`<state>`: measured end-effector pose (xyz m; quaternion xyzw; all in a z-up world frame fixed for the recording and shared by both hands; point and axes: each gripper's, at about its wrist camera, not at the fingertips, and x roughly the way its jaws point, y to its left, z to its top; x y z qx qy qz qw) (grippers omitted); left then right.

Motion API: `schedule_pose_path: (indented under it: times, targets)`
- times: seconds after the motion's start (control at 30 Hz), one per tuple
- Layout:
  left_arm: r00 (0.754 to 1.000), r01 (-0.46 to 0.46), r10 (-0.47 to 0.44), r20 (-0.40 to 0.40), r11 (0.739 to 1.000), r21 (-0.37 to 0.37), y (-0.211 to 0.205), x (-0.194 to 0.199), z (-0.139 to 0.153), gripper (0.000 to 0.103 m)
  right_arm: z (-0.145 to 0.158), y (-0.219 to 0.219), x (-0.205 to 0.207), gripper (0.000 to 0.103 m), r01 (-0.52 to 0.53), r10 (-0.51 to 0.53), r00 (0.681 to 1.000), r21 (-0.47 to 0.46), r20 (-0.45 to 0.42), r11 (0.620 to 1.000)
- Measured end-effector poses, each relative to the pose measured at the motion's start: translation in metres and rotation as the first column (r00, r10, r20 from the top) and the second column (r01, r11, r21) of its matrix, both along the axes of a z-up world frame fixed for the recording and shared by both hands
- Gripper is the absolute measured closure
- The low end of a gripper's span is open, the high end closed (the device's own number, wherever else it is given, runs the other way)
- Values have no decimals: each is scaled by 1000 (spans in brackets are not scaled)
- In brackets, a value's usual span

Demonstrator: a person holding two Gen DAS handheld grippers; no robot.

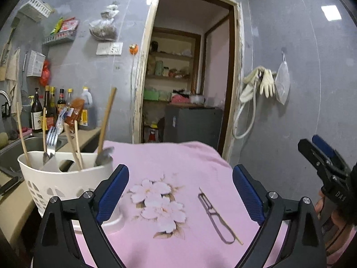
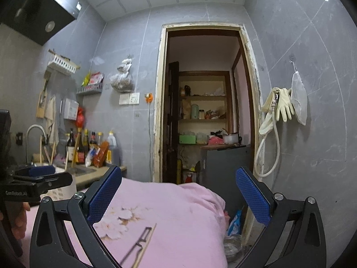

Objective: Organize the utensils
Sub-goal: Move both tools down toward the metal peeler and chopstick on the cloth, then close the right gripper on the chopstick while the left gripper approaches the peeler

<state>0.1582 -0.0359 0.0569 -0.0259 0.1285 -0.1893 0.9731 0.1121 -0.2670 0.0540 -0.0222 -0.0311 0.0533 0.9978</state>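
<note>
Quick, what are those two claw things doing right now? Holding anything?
Left gripper: jaws open, holding nothing.
Right gripper: jaws open, holding nothing.

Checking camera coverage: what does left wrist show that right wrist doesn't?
Left wrist only: the full white utensil holder with fork, spoon and chopsticks. Right wrist only: range hood, ceiling, floor clutter beside the table. Both: pink floral cloth, metal peeler with a chopstick beside it on the cloth, doorway, hanging gloves. Both grippers are open and empty.
</note>
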Motion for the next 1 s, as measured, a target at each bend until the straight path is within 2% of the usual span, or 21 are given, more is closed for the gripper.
schedule_pose_path:
  times: [0.17,0.3,0.43,0.6,0.67,0.7,0.87,0.93,1.0]
  targets:
    - [998,30,-27,-56,998,59,-16,9,-17,12,-8,-8,5,0,6,-7,999,-22,-39,1000]
    - [991,59,-49,-124,995,77,-21,21,-26,12,-15,-14,12,0,-10,7,996,-30,-91,1000]
    - [971,103,-82,-224,991,83,-26,37,-35,12,-22,-17,25,0,-52,45,983,-34,-180,998]
    - [921,167,-126,-368,983,82,-33,62,-48,13,-33,-12,41,4,-113,91,951,-58,-296,992]
    - [901,185,-139,-411,980,73,-35,71,-52,13,-37,-9,46,16,-127,99,940,-67,-328,990]
    - [889,194,-148,-434,979,64,-36,76,-54,15,-40,-8,49,19,-136,103,930,-70,-352,988]
    - [817,239,-197,-543,971,7,-38,98,-65,35,-52,-9,62,36,-169,131,881,-45,-455,985]
    - [791,253,-213,-573,967,-10,-40,105,-69,45,-55,-13,67,40,-174,142,863,-22,-486,985]
    - [762,271,-232,-604,962,-28,-41,113,-73,51,-57,-18,71,41,-172,152,847,7,-510,985]
